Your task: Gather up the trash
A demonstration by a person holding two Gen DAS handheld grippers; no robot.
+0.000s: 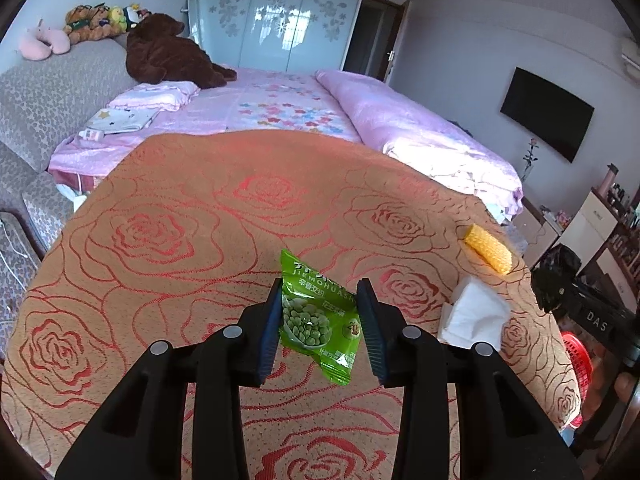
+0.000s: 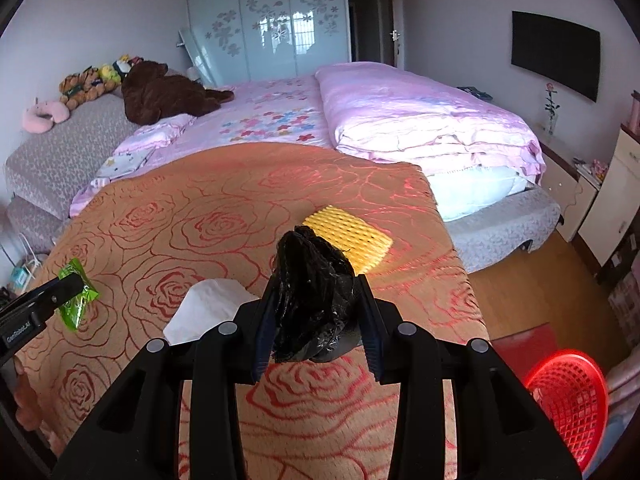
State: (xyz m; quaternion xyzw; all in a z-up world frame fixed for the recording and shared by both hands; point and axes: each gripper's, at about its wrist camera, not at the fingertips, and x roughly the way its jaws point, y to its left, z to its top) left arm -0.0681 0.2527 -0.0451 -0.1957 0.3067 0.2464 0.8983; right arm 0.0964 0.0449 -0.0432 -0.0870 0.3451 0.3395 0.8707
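My left gripper (image 1: 318,300) is shut on a green snack packet (image 1: 316,320) and holds it above the orange rose-patterned tablecloth (image 1: 180,240). The packet also shows in the right wrist view (image 2: 76,300), gripped by the left gripper (image 2: 80,286). My right gripper (image 2: 316,292) is shut on a crumpled black plastic bag (image 2: 314,300), held above the cloth. A yellow foam net sleeve (image 2: 348,240) lies just beyond the bag; it also shows at the right in the left wrist view (image 1: 488,248). A white tissue (image 2: 208,312) lies left of the right gripper and shows in the left wrist view (image 1: 472,316).
A red mesh basket (image 2: 568,396) sits on the floor at the lower right, also seen in the left wrist view (image 1: 576,356). A bed with pink bedding (image 2: 400,120) stands beyond the table. A cabinet (image 2: 616,196) stands at the right.
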